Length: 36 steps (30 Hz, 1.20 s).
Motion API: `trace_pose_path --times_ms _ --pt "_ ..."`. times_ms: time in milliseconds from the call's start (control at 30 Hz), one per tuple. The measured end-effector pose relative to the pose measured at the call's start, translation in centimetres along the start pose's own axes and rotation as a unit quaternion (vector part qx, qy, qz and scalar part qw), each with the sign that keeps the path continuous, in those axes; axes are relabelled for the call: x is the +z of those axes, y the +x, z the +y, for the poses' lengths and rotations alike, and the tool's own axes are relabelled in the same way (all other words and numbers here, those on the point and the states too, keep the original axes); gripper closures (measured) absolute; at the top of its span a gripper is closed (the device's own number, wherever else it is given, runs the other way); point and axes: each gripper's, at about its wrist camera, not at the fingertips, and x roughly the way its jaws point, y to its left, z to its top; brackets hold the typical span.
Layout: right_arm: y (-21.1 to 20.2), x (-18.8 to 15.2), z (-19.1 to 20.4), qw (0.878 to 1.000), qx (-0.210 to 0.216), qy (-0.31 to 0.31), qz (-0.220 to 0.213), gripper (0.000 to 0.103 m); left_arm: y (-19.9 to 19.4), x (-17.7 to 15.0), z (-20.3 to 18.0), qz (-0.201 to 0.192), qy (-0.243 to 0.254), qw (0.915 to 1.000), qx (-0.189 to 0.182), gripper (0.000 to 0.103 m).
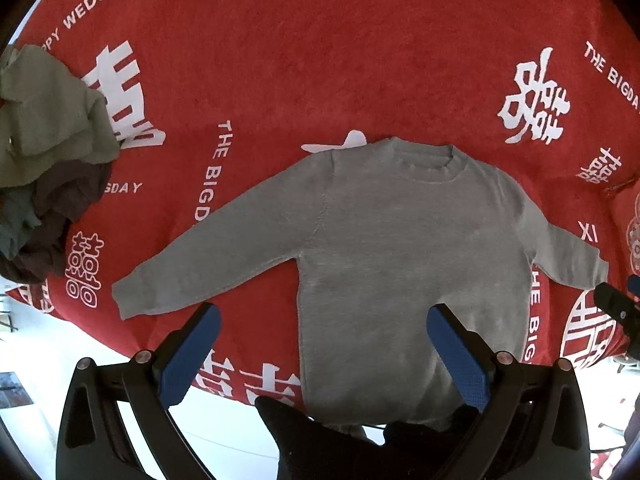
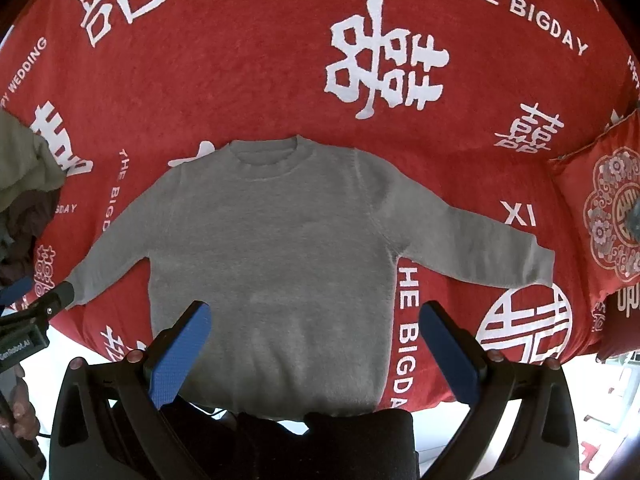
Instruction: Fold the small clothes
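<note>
A red blanket [image 1: 320,72] printed with white characters covers the surface, with one grey sweater [image 1: 400,248] lying flat at its near middle, sleeves spread, and one heap of crumpled clothes [image 1: 44,152] at far left. One red cushion [image 2: 608,216] sits right. Both the left gripper [image 1: 324,320] and right gripper [image 2: 316,316] hover wide open over the hem, holding nothing.

We see a grey sweater [image 1: 400,248] lying flat, face up, sleeves spread wide, neck away, hem at the near edge.
</note>
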Motion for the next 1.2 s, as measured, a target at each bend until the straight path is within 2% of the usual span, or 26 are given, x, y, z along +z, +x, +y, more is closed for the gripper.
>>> trace_pose_path --times_ms 133,300,433,533,600,667,800,967,1133,1200 --pt "0.7 0.0 1.5 1.000 0.004 -0.017 0.014 0.000 1.3 -0.3 1.4 0.020 -0.024 0.9995 -0.011 0.000" --pt "1.0 -0.2 4.1 0.999 0.018 -0.046 0.010 0.000 3.2 -1.2 4.8 0.034 -0.080 0.9957 -0.033 0.000" --pt "2.2 -0.5 6.7 0.996 0.019 -0.079 0.022 0.000 5.8 -2.2 8.6 0.055 -0.139 0.9883 -0.029 0.000" --pt "3.2 -0.9 9.0 0.993 0.034 -0.110 0.036 0.000 7.6 -3.4 12.3 0.057 -0.196 0.9784 -0.031 0.000" --pt "3.5 -1.2 10.6 0.990 0.046 -0.132 0.036 0.000 9.0 -4.3 15.4 0.056 -0.251 0.9653 -0.042 0.000" --pt "4.2 -1.6 12.0 0.986 0.056 -0.149 0.043 0.000 10.5 -5.5 18.8 0.046 -0.315 0.9461 -0.061 0.000" --pt "5.7 -2.4 14.3 0.981 0.079 -0.169 0.054 0.000 13.3 -7.4 23.5 0.011 -0.396 0.9140 -0.086 0.000" --pt "9.0 -3.7 16.7 0.975 0.099 -0.190 0.066 0.000 18.4 -10.0 27.4 -0.044 -0.474 0.8610 -0.181 0.000" --pt "12.6 -5.1 18.7 0.969 0.125 -0.200 0.070 0.000 23.1 -10.7 27.4 -0.059 -0.481 0.8399 -0.243 0.000" --pt "13.8 -5.7 19.3 0.967 0.139 -0.200 0.068 0.000 24.2 -10.8 27.3 -0.065 -0.483 0.8367 -0.251 0.000"
